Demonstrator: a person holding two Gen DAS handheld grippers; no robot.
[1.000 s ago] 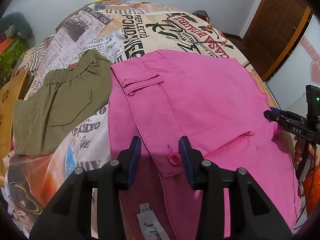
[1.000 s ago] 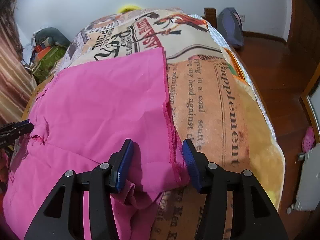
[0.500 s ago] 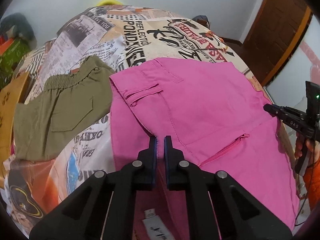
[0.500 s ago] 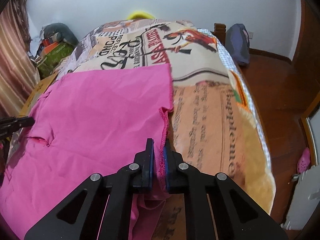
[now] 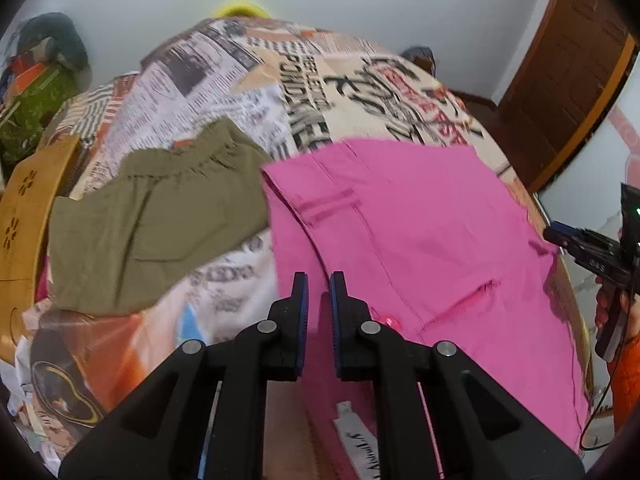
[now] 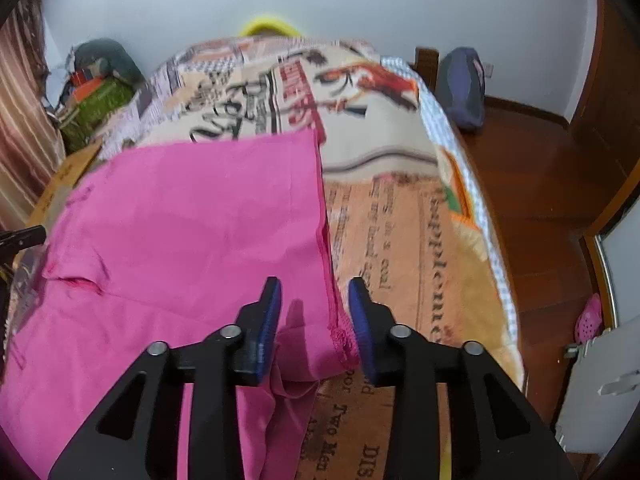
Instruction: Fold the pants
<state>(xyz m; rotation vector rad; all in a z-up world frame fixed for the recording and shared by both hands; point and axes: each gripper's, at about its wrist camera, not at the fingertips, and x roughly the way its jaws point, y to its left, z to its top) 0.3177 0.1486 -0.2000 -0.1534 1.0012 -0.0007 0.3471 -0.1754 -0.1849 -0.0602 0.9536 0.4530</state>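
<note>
Pink pants (image 5: 420, 232) lie spread flat on the bed, waistband and white label (image 5: 352, 432) nearest my left gripper (image 5: 319, 300). Its jaws are opening and stand a narrow gap apart over the waistband edge. Pink cloth shows in the gap, and the pink button (image 5: 388, 322) lies just right of it. In the right wrist view my right gripper (image 6: 316, 308) is opening wider above the frayed hem (image 6: 336, 320) of the pants (image 6: 192, 220). The hem sits between the fingers, untouched by the pads.
Olive-green pants (image 5: 152, 220) lie left of the pink pair on the newspaper-print bed cover (image 5: 280, 80). A wooden board (image 5: 24, 220) stands at the bed's left side. A hand (image 5: 608, 308) in an orange sleeve holds the other gripper. A backpack (image 6: 460, 88) rests on the wooden floor (image 6: 540, 200).
Both grippers shut on the pink cloth half a second ago and have since parted, the right widely, the left slightly. Both have risen a little and the button has reappeared.
</note>
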